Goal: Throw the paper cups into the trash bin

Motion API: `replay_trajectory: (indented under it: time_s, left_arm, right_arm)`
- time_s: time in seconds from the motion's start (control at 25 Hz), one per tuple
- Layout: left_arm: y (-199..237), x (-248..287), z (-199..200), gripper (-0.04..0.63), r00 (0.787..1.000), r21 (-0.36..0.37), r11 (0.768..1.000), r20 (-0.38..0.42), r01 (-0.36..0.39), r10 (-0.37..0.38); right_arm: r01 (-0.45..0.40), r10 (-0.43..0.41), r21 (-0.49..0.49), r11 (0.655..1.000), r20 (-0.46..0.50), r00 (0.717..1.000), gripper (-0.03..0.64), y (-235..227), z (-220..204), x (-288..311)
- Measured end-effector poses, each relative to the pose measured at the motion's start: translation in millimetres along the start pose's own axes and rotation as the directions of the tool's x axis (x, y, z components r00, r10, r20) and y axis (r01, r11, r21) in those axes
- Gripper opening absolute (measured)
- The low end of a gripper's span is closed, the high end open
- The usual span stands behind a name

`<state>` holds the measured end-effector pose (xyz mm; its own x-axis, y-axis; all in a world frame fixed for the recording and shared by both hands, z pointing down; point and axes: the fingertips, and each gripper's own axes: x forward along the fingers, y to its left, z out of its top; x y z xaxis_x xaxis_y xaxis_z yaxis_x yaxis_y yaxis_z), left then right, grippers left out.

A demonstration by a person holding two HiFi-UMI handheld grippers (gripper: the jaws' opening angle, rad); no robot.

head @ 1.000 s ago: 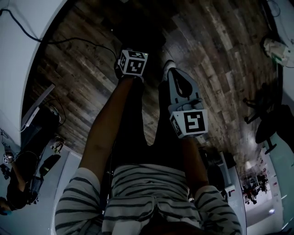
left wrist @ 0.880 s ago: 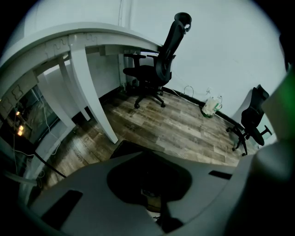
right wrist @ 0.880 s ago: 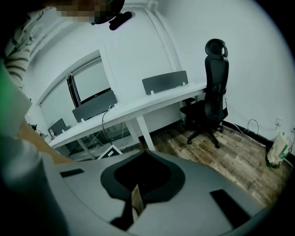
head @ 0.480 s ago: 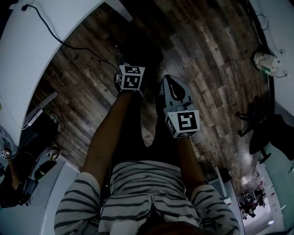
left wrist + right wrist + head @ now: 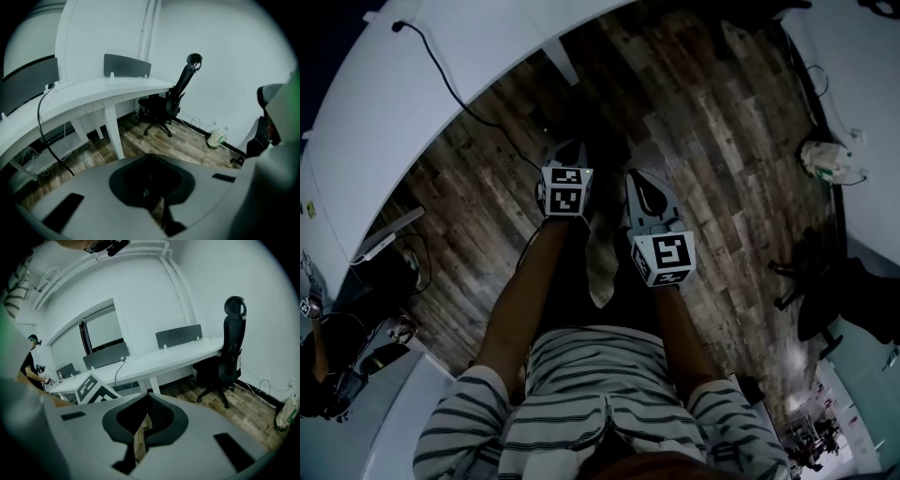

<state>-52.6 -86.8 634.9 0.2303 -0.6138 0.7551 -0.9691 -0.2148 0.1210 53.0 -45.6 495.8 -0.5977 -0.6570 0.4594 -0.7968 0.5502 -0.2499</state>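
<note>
No paper cup and no trash bin shows in any view. In the head view my left gripper (image 5: 567,153) and right gripper (image 5: 638,178) hang side by side over the wooden floor (image 5: 741,112), in front of the person's striped shirt. In the left gripper view the left gripper (image 5: 149,159) has its jaws together with nothing between them. In the right gripper view the right gripper (image 5: 147,401) also has its jaws together and holds nothing. The left gripper's marker cube (image 5: 91,387) shows beside it.
A long curved white desk (image 5: 412,103) with a black cable (image 5: 441,80) runs along the left. A black office chair (image 5: 166,105) stands beyond its end. A white bag (image 5: 823,159) lies by the right wall. Another person (image 5: 33,359) stands far left.
Both grippers have risen off the floor, the left one more. The white desk has come further into the head view.
</note>
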Motion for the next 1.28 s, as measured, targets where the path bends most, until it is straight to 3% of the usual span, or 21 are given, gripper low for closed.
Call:
replay_trajectory:
  time_s: [0.56,0.8,1.28]
  left_arm:
    - [0.0,-75.6,71.9,0.023,0.982,-0.065,0.998,0.183,-0.027,0.038]
    - [-5.0,-105.7,85.9,0.023,0.973,-0.081,0.997,0.228,-0.006,0.024]
    - [-13.4,-179.5,139.8,0.023,0.923,-0.047,0.999,0.383,-0.007,0.025]
  right_arm:
    - [-0.05,0.052,-0.033,0.998,0.06,0.997,0.017,12.4,59.1,-9.5]
    - [-0.067,0.071,-0.048,0.997,0.076,0.995,0.017,25.7,77.3,-13.4]
    - [-0.081,0.092,-0.08,0.993,0.151,0.984,0.017,37.1,127.4,-26.7]
